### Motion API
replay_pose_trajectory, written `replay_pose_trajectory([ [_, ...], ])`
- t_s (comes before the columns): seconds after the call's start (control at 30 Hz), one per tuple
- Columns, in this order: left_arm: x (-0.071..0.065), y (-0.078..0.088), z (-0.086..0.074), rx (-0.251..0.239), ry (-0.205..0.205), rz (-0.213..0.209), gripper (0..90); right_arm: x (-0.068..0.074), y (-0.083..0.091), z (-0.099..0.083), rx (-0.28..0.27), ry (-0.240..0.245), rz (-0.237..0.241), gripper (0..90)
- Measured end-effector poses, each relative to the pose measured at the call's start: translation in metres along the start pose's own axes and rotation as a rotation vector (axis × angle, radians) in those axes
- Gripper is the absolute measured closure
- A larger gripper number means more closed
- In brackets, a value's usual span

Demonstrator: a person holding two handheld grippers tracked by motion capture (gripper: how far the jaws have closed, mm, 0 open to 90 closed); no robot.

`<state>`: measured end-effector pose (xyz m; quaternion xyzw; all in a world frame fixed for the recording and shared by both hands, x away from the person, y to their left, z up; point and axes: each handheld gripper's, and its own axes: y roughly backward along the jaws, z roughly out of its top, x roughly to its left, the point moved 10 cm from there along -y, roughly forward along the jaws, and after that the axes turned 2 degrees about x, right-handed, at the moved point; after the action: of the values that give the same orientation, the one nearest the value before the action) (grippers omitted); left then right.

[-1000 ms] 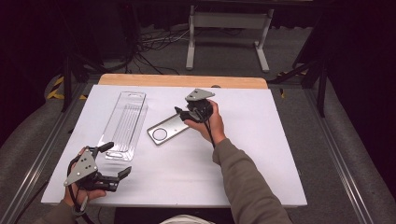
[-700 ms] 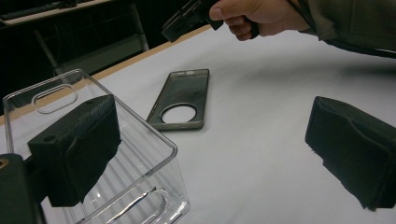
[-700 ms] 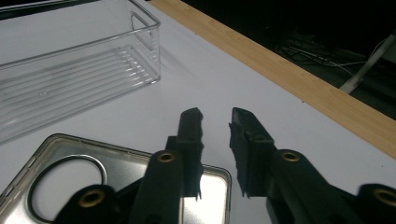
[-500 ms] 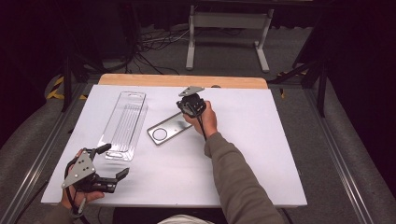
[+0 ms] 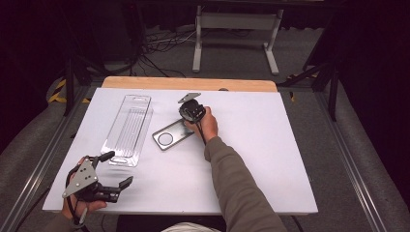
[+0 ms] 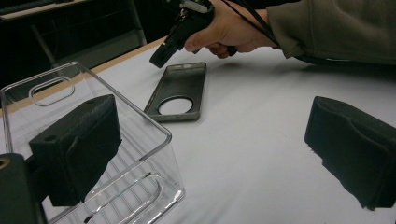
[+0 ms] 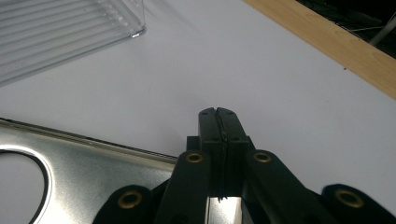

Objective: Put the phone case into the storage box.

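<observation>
The right claw [image 5: 189,107] is pinching the far end of the phone case [image 5: 170,136] with jaws fully closed; it should be lifting gently, level, toward the clear tray [image 5: 126,128], left claw [image 5: 113,169] waiting wide open.

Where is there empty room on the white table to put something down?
The wide patch right of the right gripper and sleeve, out to the table edge, is bare. It is crowded on the left: clear tray, phone case, left gripper.

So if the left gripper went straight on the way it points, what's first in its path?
Probably the grey phone case, lying flat ahead between its open jaws. The clear plastic tray by its left jaw might graze first; depth is unclear.
</observation>
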<state>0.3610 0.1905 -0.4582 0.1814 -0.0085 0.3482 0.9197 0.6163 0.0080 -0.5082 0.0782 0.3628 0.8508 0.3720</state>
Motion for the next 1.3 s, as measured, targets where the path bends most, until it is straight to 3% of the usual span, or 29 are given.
replay_pose_trajectory([
  [0.23, 0.001, -0.002, -0.001, 0.001, 0.004, -0.003, 4.3, 0.003, -0.013, -0.008, 0.036, -0.005, 0.004, 90.0],
  [0.43, 0.000, -0.001, -0.005, 0.023, -0.008, -0.013, 4.3, 0.003, -0.006, -0.015, 0.103, 0.033, 0.013, 90.0],
  [0.63, 0.000, -0.001, -0.005, 0.023, -0.001, -0.008, 4.5, 0.008, 0.007, -0.026, 0.124, 0.038, 0.001, 90.0],
  [0.83, -0.001, -0.002, -0.004, 0.023, -0.005, -0.008, 4.5, 0.016, 0.024, -0.040, 0.137, 0.032, -0.063, 90.0],
  [1.0, -0.002, -0.002, -0.004, 0.028, -0.009, -0.004, 4.6, 0.026, 0.037, -0.051, 0.148, 0.016, -0.047, 90.0],
  [1.13, -0.002, -0.002, -0.004, 0.029, -0.011, -0.005, 4.6, 0.036, 0.047, -0.059, 0.139, 0.041, -0.048, 90.0],
  [1.3, -0.002, -0.003, -0.004, 0.030, -0.012, -0.003, 4.8, 0.054, 0.064, -0.072, 0.139, 0.053, -0.009, 90.0],
])
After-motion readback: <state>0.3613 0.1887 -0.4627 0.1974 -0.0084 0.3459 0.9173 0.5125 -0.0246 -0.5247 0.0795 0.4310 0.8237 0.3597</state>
